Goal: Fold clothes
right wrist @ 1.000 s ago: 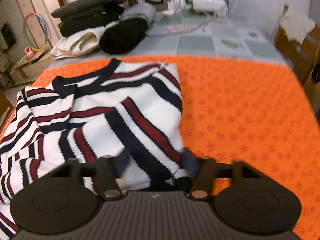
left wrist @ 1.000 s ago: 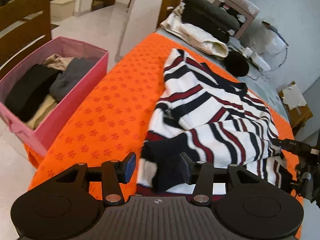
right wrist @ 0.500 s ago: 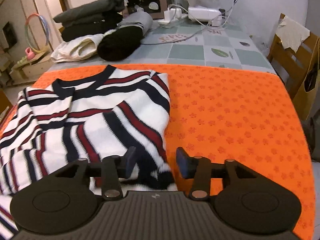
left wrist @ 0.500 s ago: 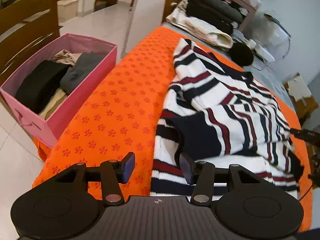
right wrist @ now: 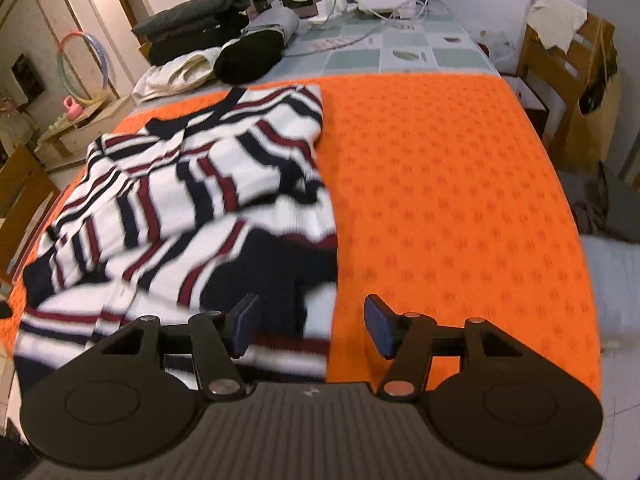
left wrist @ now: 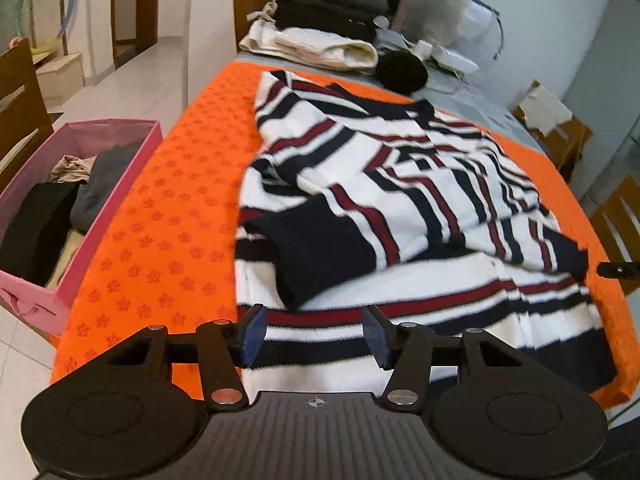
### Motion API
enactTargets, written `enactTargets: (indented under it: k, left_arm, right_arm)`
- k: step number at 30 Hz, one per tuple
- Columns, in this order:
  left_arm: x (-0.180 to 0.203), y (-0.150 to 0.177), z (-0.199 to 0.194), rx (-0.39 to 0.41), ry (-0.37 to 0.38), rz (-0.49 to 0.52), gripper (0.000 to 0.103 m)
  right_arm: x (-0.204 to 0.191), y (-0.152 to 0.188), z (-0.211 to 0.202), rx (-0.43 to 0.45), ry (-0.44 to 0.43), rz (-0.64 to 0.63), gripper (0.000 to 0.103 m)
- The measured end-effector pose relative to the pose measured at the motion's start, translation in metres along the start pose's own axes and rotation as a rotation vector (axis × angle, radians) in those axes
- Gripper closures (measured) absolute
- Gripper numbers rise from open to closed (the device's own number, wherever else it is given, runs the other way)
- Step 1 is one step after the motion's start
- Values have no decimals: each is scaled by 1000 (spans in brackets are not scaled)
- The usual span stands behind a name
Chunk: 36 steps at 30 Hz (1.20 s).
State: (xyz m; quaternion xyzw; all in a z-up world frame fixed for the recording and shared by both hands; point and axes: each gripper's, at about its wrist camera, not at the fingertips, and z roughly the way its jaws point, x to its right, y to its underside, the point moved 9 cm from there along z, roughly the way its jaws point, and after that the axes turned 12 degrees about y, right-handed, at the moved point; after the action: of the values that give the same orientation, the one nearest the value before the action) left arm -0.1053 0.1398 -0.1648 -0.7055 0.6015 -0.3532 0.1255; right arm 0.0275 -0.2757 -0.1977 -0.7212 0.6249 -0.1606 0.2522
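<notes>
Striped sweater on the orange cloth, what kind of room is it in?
Probably a room in someone's home. The sweater lies on a cloth-covered table, with a pile of folded clothes, wooden chairs and a pink box of clothes nearby.

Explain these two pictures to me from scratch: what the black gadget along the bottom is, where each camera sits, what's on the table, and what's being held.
There is no robot here. A person holds a two-finger black gripper in each hand, and each carries a wide-angle camera looking forward along its fingers. One picture comes from the left gripper, the other from the right gripper.

On the orange star-patterned cloth lies a white knitted sweater with navy and dark red stripes, both sleeves folded across its front. Behind it sit stacked folded clothes. Beside the table stands a pink fabric box holding more clothes.

Nothing is held. Both grippers have just been opening, and their blue pads stand apart above the sweater's hem without pinching it.
</notes>
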Motion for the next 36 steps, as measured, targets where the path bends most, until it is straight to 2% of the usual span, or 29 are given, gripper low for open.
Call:
enactTargets:
  k: [3, 7, 12, 14, 19, 21, 23, 30, 31, 32, 33, 34, 36]
  left_arm:
    - [4, 10, -4, -3, -19, 24, 47]
    - [2, 28, -13, -25, -14, 5, 47]
    - [-8, 50, -22, -45, -18, -64, 47]
    - [-14, 61, -24, -40, -28, -121, 47]
    - [-26, 85, -21, -12, -38, -291, 47]
    - [-27, 93, -18, 5, -38, -365, 47]
    - [-23, 98, -19, 42, -4, -438, 47]
    - [-20, 117, -9, 105, 9, -585, 47]
    - [-20, 118, -9, 112, 19, -619, 55]
    - [-20, 119, -11, 123, 39, -643, 75]
    - [-18, 118, -13, 130, 47, -649, 85]
    - [-16, 116, -16, 136, 54, -655, 93]
    - [-9, 110, -25, 163, 61, -631, 94]
  right_arm:
    - [2, 23, -12, -17, -21, -8, 39]
    - [4, 54, -23, -52, -29, 11, 39]
    - [4, 84, -36, -78, -42, 49, 43]
    - [2, 93, -38, -87, -54, 60, 45]
    - [2, 108, -35, -117, -50, 76, 65]
    - [4, 108, -35, -118, -54, 102, 65]
    - [4, 108, -35, -137, -86, 127, 70]
    - [-4, 116, -32, -154, -154, 142, 75]
    - [-3, 116, -32, -153, -152, 142, 79]
    - [-3, 116, -32, -154, -150, 142, 84]
    - [-1, 116, -31, -158, -149, 142, 94]
    - [0, 116, -31, -164, -161, 155, 94]
    - [3, 113, -33, -167, -191, 189, 95]
